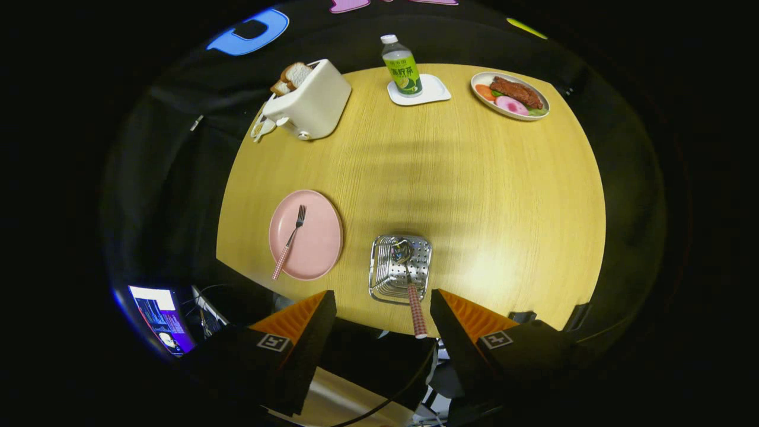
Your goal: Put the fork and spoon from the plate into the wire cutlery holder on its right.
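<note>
A pink plate (pixel 320 243) lies on the round wooden table, left of a shiny wire cutlery holder (pixel 382 276). The fork (pixel 289 241), with a checked handle, rests across the plate, its handle end reaching over the near rim. The spoon (pixel 409 279) stands in the holder, bowl down inside and checked handle leaning out toward me. My gripper (pixel 382 308) hovers high above the table's near edge, open, with nothing between its fingers (pixel 308 314). The spoon's handle tip shows in the gap close to the right finger, apart from both.
Across the table stand a white toaster (pixel 311 101) with bread slices, a bottle (pixel 402 66) on a white coaster, and a plate of food (pixel 510 95). A lit screen (pixel 163 317) and cables sit below the table's near left edge.
</note>
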### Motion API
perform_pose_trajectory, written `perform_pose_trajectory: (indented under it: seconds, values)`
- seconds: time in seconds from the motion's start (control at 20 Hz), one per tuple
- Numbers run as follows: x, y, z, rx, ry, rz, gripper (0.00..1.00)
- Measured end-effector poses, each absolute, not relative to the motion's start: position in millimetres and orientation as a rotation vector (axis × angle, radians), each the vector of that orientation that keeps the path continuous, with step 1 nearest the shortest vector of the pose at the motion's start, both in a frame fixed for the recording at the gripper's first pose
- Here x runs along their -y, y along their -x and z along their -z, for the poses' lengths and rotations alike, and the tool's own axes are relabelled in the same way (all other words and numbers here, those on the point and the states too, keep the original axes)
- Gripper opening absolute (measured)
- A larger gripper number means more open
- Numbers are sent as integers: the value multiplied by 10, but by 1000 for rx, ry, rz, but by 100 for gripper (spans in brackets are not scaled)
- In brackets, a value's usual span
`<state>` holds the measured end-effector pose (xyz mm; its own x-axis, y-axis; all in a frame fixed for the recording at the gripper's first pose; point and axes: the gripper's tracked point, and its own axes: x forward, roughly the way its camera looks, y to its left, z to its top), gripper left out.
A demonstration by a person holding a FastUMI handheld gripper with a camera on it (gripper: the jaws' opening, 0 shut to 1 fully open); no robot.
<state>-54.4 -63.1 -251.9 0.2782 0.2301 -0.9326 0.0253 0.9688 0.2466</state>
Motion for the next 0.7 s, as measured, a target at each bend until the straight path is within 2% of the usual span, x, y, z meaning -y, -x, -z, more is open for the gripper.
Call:
perform_pose_trajectory:
  seconds: [0.3,0.7]
  values:
    - [276,335,2422,-1016,-325,-35,100]
    - [-600,241,2493,-962,-340,-80,100]
